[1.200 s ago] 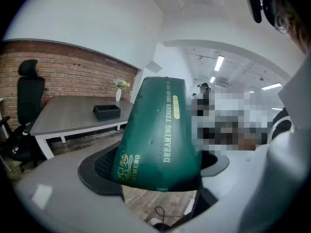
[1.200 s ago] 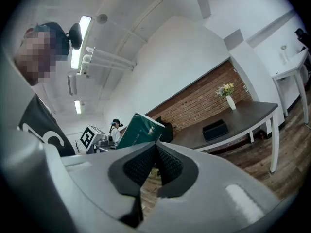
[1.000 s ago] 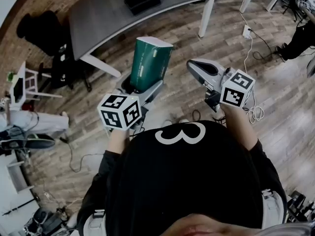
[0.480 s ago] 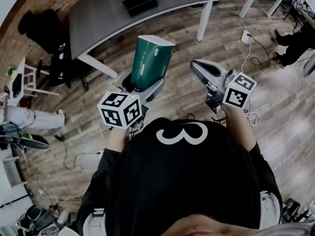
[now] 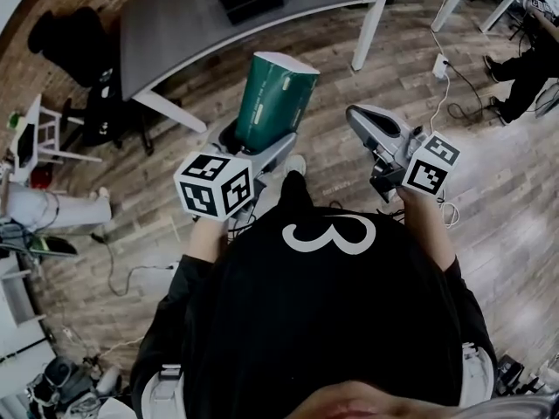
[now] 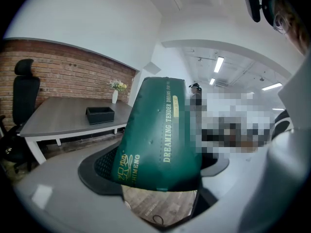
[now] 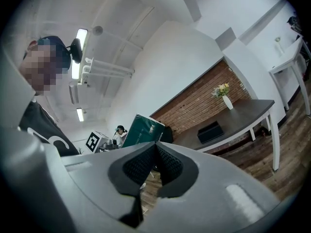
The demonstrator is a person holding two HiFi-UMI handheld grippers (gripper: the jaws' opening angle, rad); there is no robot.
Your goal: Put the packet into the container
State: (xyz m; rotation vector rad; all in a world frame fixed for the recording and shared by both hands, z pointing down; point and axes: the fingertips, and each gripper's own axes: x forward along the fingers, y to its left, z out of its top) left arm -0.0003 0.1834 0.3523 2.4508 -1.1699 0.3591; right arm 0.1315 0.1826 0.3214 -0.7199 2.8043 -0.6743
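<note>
One packet in left tongs — right tongs closed.

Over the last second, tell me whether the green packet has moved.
Yes, slightly. In the head view the packet, held in the left gripper, has edged up toward the gray table's near edge.

The packet gripped in the left gripper is smooth green plastic film, faintly glossy, with gold print. The right gripper has a matt grey plastic shell and black, finely textured pads. Ahead of both are a smooth matt grey tabletop and a rough brick wall. Below them is a wood-plank floor.
</note>
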